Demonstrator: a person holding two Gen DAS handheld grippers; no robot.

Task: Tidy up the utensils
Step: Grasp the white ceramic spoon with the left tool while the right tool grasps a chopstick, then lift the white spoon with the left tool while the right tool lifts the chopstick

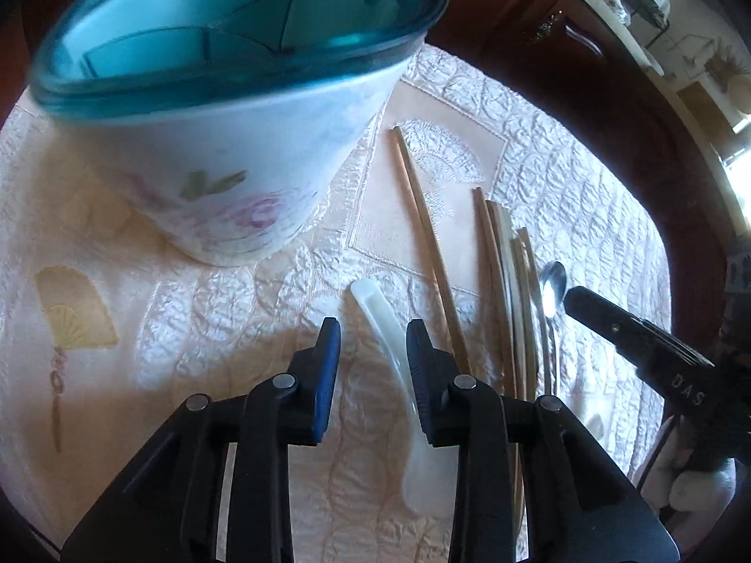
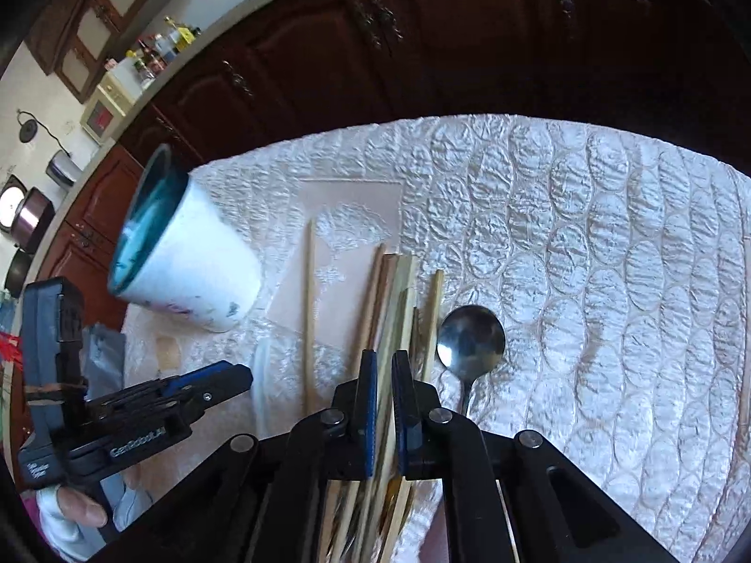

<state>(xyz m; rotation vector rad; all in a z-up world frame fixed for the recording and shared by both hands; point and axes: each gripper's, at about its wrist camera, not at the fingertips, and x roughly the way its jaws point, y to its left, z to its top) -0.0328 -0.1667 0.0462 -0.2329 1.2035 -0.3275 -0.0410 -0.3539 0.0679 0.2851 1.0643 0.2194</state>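
A white utensil holder (image 1: pixel 225 140) (image 2: pixel 197 272) with a teal rim stands on the quilted cloth, to the left. A white spoon (image 1: pixel 371 309) (image 2: pixel 261 366) lies flat between the fingers of my left gripper (image 1: pixel 373 333) (image 2: pixel 239 377). It lies close to the right finger, the pads are not pressing it, and the jaws are open. Several wooden chopsticks (image 1: pixel 497 272) (image 2: pixel 394 281) lie in a loose bundle, with one chopstick (image 1: pixel 422 216) (image 2: pixel 308 305) apart on the left. A metal spoon (image 1: pixel 554 281) (image 2: pixel 469 338) lies to their right. My right gripper (image 1: pixel 575 300) (image 2: pixel 385 361) hovers shut over the bundle. Nothing sticks out of its tip.
The pale quilted cloth (image 1: pixel 586 187) (image 2: pixel 610 281) covers the table. Dark wooden cabinets (image 2: pixel 422 47) stand just beyond its far edge. A gloved hand (image 2: pixel 80 511) holds the left gripper's handle at lower left.
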